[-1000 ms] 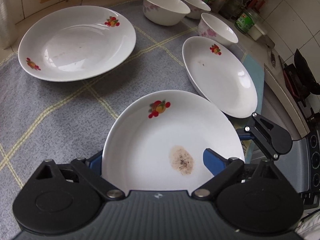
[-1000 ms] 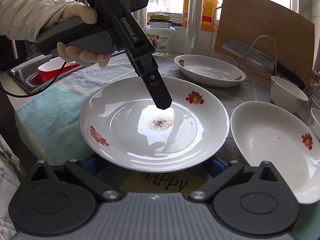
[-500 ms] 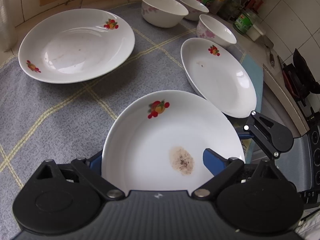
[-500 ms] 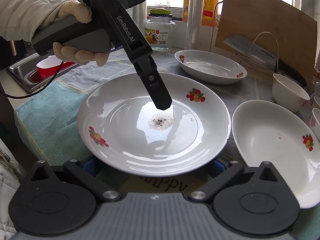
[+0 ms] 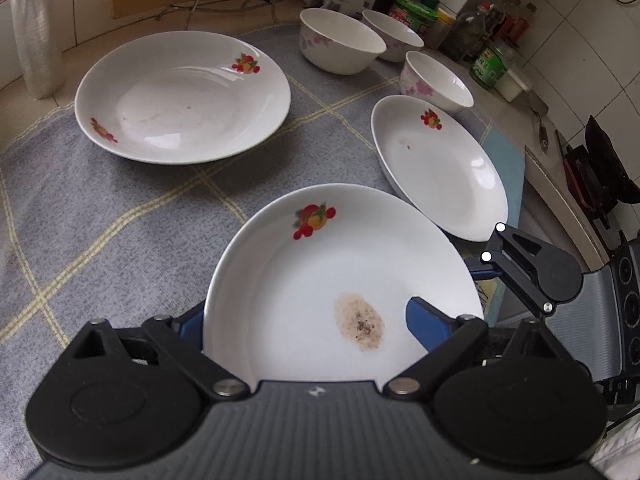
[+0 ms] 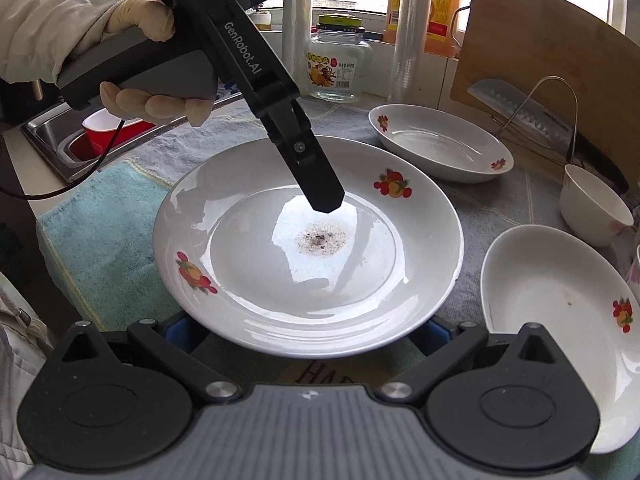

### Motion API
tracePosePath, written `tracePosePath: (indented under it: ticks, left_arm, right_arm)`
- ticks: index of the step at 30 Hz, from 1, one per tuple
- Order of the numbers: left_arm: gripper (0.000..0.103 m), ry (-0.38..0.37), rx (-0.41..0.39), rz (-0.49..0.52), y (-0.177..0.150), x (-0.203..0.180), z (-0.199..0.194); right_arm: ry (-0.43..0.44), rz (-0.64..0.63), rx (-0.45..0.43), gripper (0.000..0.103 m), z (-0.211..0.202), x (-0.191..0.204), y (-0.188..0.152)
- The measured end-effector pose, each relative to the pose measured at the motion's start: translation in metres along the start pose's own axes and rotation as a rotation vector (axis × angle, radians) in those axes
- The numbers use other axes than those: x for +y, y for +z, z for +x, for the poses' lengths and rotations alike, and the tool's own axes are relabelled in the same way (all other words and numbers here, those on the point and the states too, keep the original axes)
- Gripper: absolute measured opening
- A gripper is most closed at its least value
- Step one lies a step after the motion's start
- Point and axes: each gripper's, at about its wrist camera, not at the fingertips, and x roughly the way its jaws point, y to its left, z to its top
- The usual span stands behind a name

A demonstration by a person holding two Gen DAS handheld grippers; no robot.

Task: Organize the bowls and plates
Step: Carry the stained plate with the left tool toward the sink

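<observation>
While the left gripper point(image 5: 304, 320) clamps the soiled plate point(image 5: 340, 280) by its near rim, one blue finger point(image 5: 426, 322) lies over the inner face and the other point(image 5: 192, 322) sits under the outer edge. From the right wrist view that plate point(image 6: 308, 248) fills the middle, with the left gripper point(image 6: 324, 200) reaching down from 11 o'clock, its tip just above the brown stain point(image 6: 322, 238). Below the plate's near rim the right gripper point(image 6: 310, 340) spreads its fingers wide apart, holding nothing. On the grey checked cloth point(image 5: 100, 216) a second plate point(image 5: 182, 96) sits at 11 o'clock in the left view, and a third plate point(image 5: 440, 164) at 2 o'clock, near the held one. Three bowls point(image 5: 340, 46) stand beyond at 1 o'clock.
</observation>
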Motion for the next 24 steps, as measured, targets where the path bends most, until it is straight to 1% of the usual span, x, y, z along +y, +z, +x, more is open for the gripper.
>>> tracePosePath:
  ticks: [10, 19, 24]
  left_arm:
    - [0.096, 0.055, -0.073, -0.075, -0.015, 0.031, -0.037]
    - [0.096, 0.109, -0.119, -0.148, -0.031, 0.07, -0.064]
    - [0.096, 0.127, -0.142, -0.176, -0.039, 0.091, -0.076]
  right_arm:
    - [0.065, -0.079, -0.015, 0.103, 0.021, 0.009, 0.036]
    - [0.134, -0.14, -0.026, 0.103, 0.056, 0.023, 0.071]
    - [0.155, -0.164, -0.026, 0.103, 0.076, 0.032, 0.089]
